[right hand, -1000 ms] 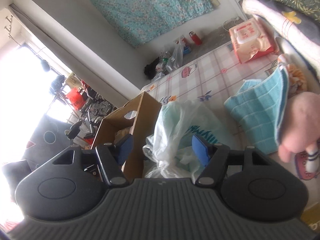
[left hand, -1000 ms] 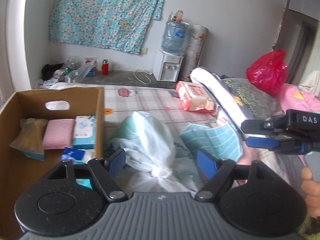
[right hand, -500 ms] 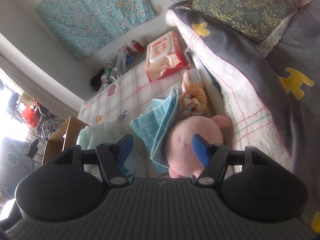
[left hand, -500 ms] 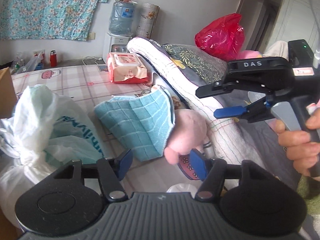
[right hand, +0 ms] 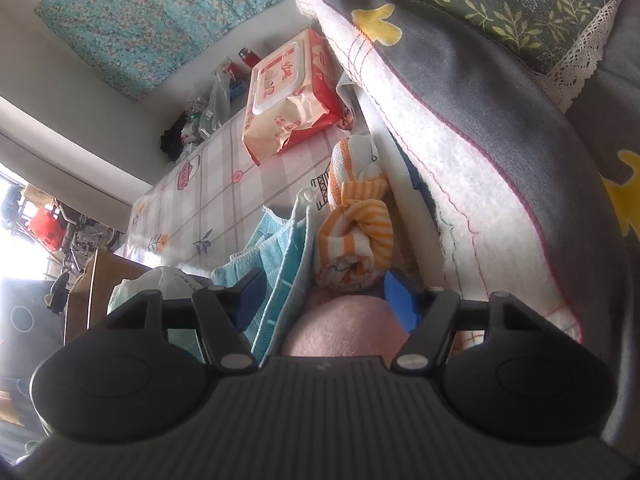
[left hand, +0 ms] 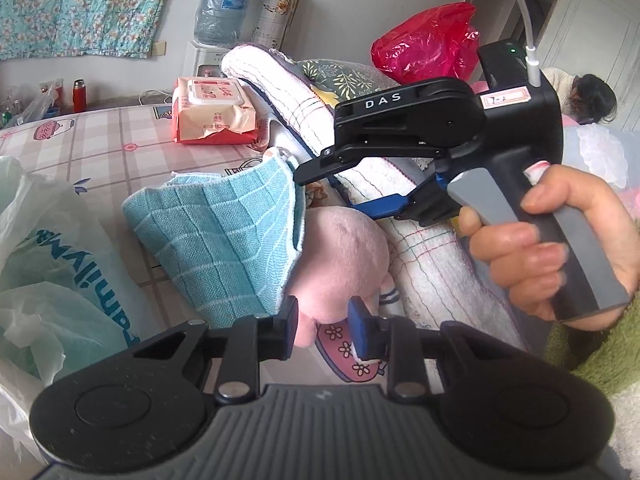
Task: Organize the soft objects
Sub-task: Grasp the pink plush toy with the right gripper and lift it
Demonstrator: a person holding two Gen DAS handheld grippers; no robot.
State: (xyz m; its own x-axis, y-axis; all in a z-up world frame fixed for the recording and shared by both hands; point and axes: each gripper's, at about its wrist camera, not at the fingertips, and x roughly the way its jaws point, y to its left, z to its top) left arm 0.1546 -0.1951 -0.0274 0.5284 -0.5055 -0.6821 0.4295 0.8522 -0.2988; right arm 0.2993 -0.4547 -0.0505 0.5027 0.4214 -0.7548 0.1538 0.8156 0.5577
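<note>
A pink plush toy [left hand: 340,248] lies on the checked bed sheet against a rolled quilt, half covered by a folded blue checked towel [left hand: 224,232]. My left gripper [left hand: 323,330] is low at the toy's near end. Its jaws are closing, and both pads touch a pink limb between them. A hand holds my right gripper [left hand: 328,194] above the toy's far side. In the right wrist view that gripper [right hand: 324,300] stands open, straddling the towel's edge [right hand: 280,280] and the plush [right hand: 344,328]. An orange striped cloth [right hand: 352,240] lies bundled just beyond.
A knotted plastic bag [left hand: 60,260] sits at the left and a pack of wet wipes [left hand: 212,112] farther back. The quilt [left hand: 420,264], a leaf-print pillow [right hand: 500,4] and a red bag [left hand: 424,44] pile up on the right. A cardboard box [right hand: 96,292] stands at the left.
Both grippers swung right, away from the box and plastic bag, and dropped to the plush and towel. The left jaws narrowed onto the plush; the right jaws kept their width.
</note>
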